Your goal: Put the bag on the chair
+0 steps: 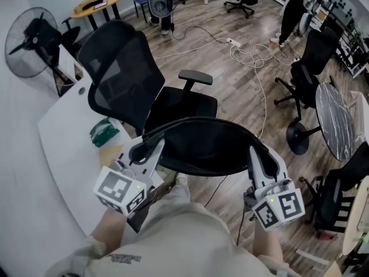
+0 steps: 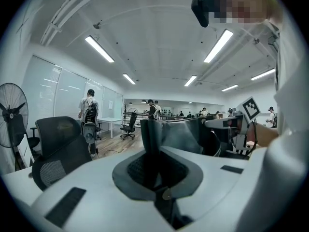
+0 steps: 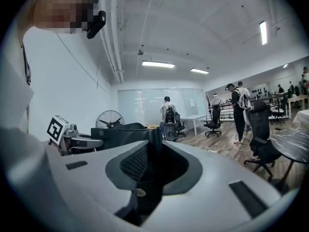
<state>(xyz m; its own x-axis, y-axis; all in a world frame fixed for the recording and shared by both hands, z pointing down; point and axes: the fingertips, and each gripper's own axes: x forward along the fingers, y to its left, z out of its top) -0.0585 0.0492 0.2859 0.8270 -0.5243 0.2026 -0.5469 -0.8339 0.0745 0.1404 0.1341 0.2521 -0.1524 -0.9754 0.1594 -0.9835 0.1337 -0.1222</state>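
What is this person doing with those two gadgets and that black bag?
A person holds a black bag stretched between two hand-held grippers. The left gripper pinches one edge of it and the right gripper pinches the other. The bag hangs in the air just in front of a black chair. It is not yet set down on the seat.
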